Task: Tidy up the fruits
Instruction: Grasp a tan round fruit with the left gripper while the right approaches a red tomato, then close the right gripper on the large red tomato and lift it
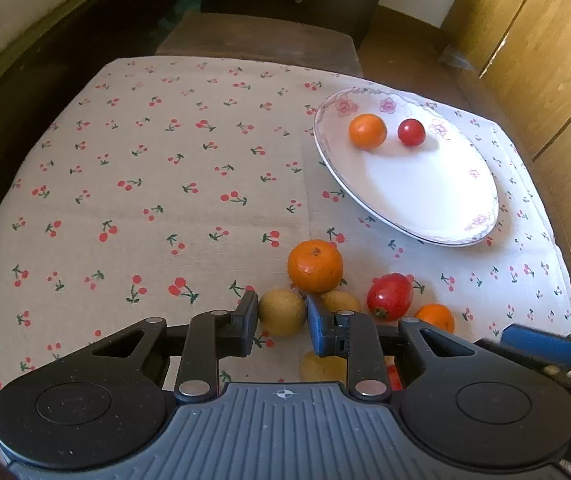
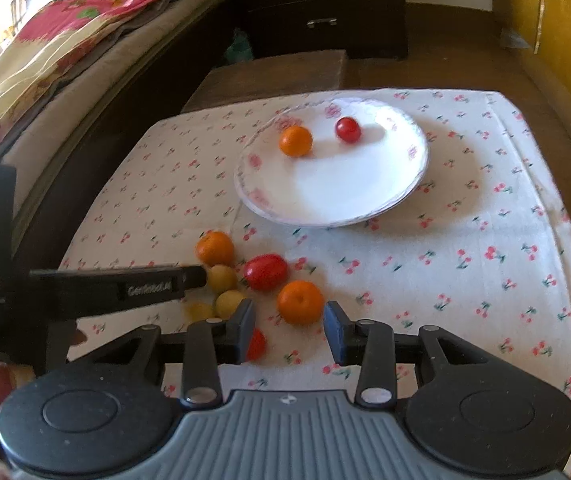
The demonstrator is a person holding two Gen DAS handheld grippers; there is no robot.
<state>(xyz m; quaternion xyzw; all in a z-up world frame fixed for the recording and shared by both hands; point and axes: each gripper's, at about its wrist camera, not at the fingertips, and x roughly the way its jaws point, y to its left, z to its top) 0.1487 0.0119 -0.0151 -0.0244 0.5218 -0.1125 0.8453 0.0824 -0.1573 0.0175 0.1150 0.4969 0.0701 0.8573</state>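
My left gripper (image 1: 281, 300) is shut on a round yellow-brown fruit (image 1: 282, 314) lying on the cherry-print cloth (image 1: 145, 184). Close around it lie an orange (image 1: 315, 266), a second yellow fruit (image 1: 343, 300), an oblong red tomato (image 1: 389, 296) and a smaller orange (image 1: 435, 317). Another yellow fruit (image 1: 319, 368) is partly hidden under the fingers. My right gripper (image 2: 289, 307) is open, and the smaller orange (image 2: 300, 302) sits between its fingertips with a gap on the left side. A white flowered plate (image 2: 345, 188) holds a small orange (image 2: 295, 141) and a cherry tomato (image 2: 348, 129).
A red fruit (image 2: 257, 344) peeks from behind my right gripper's left finger. The left gripper's black body (image 2: 125, 288) reaches in from the left. A bed (image 2: 65, 60) flanks the table's left side, a wooden stool (image 1: 257, 40) and dark drawers (image 2: 325, 8) stand behind, wooden cabinets (image 1: 545, 60) to the right.
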